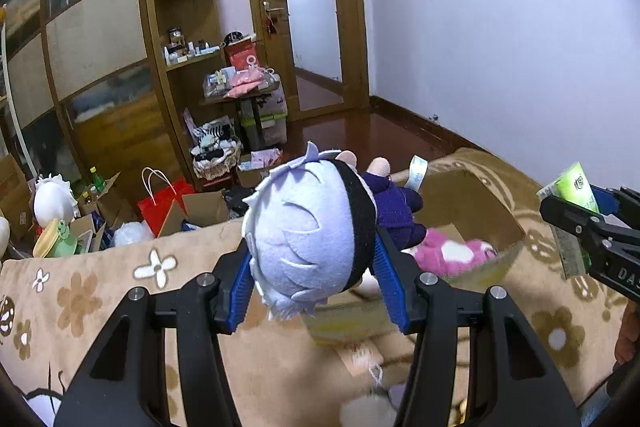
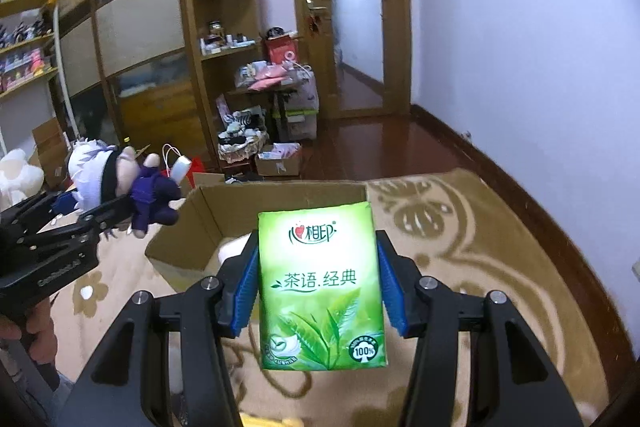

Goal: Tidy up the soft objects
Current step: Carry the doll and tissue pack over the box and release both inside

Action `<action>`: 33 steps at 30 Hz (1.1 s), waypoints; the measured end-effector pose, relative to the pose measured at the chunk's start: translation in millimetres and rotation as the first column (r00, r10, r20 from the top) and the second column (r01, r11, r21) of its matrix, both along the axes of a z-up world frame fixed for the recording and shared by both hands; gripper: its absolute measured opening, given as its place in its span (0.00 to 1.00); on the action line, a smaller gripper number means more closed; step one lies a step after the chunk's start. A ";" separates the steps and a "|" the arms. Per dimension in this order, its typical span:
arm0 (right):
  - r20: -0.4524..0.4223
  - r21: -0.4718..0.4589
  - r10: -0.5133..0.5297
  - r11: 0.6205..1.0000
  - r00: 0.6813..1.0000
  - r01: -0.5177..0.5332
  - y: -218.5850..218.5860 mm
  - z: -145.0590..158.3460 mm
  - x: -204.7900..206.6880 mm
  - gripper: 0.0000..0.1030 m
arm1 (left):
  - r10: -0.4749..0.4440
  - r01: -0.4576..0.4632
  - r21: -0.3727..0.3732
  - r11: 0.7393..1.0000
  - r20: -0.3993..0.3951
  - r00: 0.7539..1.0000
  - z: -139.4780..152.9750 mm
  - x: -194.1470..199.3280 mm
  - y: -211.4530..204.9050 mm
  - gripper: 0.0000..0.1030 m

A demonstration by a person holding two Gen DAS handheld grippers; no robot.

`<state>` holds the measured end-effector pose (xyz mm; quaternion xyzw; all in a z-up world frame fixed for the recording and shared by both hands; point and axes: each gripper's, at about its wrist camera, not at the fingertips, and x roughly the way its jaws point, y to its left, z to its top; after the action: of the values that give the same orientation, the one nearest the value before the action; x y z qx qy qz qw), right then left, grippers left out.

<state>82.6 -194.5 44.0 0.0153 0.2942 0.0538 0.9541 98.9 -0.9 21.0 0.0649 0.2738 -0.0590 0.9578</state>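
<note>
My left gripper (image 1: 314,281) is shut on a plush doll (image 1: 304,235) with lilac hair, a black blindfold and a dark purple outfit, held by the head above an open cardboard box (image 1: 464,183). A pink and white plush (image 1: 452,253) lies inside the box. My right gripper (image 2: 318,287) is shut on a green tissue pack (image 2: 322,287) and holds it above the near side of the same box (image 2: 208,223). The right gripper and pack (image 1: 576,187) show at the right edge of the left wrist view. The doll (image 2: 120,179) and left gripper show at the left of the right wrist view.
The box rests on a beige blanket with flower patterns (image 1: 80,299). Beyond it lie a red paper bag (image 1: 160,203), cartons, a white plush (image 1: 54,199) and a cluttered side table (image 1: 244,87) by wooden shelves. A wooden door (image 1: 308,11) and a white wall stand further back.
</note>
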 end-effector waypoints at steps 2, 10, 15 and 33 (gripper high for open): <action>0.013 -0.025 0.016 1.000 1.000 -0.016 3.9 3.7 7.2 0.54 | 0.000 0.000 0.006 1.000 0.008 1.000 1.4 9.5 -1.8 0.52; 0.046 -0.018 0.041 0.999 0.998 -0.040 4.3 7.4 37.0 0.54 | -0.001 0.001 0.004 1.000 -0.020 1.000 -11.5 34.6 -7.4 0.52; 0.046 0.005 0.053 0.999 0.998 -0.054 5.0 -0.5 54.9 0.54 | -0.002 0.002 0.009 1.000 -0.040 0.999 -19.6 46.4 -8.7 0.53; -0.009 0.066 0.095 0.993 0.995 -0.094 5.4 -33.8 75.3 0.55 | -0.035 0.041 0.037 0.998 -0.150 0.988 -53.3 70.7 -20.2 0.58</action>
<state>157.9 -189.1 10.2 0.0330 0.2986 0.1083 0.9476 169.6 -21.1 -32.3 0.0846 0.3447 -0.0765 0.9317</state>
